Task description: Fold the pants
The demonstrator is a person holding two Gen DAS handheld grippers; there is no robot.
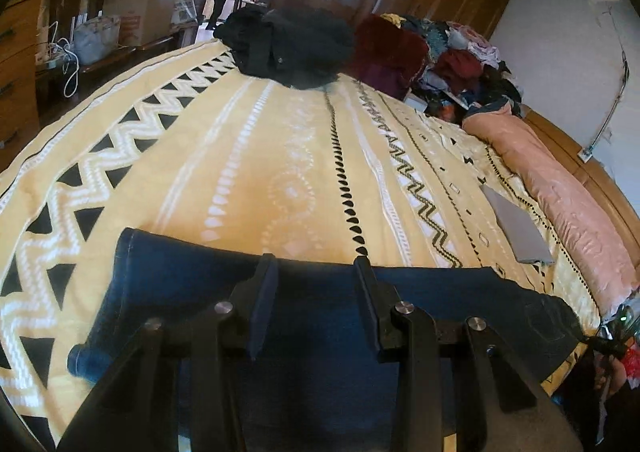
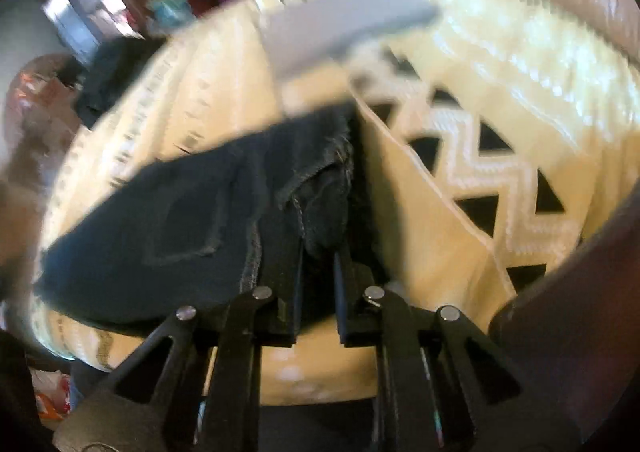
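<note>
Dark blue jeans [image 1: 168, 284] lie across the near edge of the yellow patterned bedspread [image 1: 256, 156]. My left gripper [image 1: 316, 264] is open, its two fingers apart over the far edge of the jeans, holding nothing. In the blurred right wrist view the waist end of the jeans [image 2: 180, 220], with a back pocket showing, sits bunched between the fingers of my right gripper [image 2: 318, 244]. Its jaws stand close on the denim fold and lift it off the bedspread [image 2: 432, 212].
A grey flat case [image 1: 516, 228] lies on the bed at right, next to a pink quilt [image 1: 560, 196]; the case also shows in the right wrist view [image 2: 340, 24]. A black clothes heap [image 1: 288, 44] and mixed laundry [image 1: 460, 60] sit at the far end. Boxes [image 1: 136, 4] stand left.
</note>
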